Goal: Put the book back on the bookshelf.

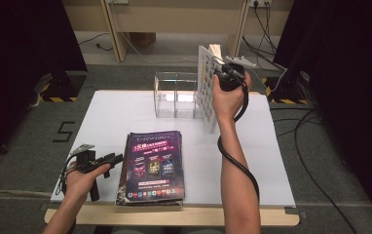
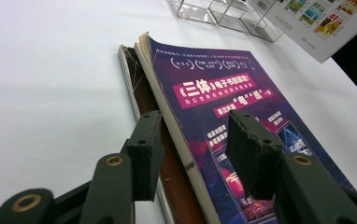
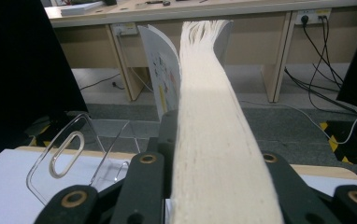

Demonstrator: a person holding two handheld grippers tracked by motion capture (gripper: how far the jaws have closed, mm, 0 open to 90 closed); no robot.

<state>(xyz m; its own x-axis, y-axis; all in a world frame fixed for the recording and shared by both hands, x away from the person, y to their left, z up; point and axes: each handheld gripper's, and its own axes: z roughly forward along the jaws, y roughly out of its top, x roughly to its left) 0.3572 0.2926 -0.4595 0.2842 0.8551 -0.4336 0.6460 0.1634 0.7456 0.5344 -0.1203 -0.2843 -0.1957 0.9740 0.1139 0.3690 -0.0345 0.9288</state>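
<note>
High view hides the right tongs behind the hand; their own view shows them clamped on a thick white-covered book (cream page edges fanning), upright just beside a clear acrylic rack. Left tongs gape open over the purple magazine on the tabletop.

Bare desk left of and behind the magazines: open passage there. Bare too right of the stack, up to the right forearm crossing that side. Clear rack standing at the back middle, blocking a straight reach past it. Held book upright just right of the rack, closing the gap on that side. Left gripper at the stack's left edge, jaws straddling it, narrowing that approach.
</note>
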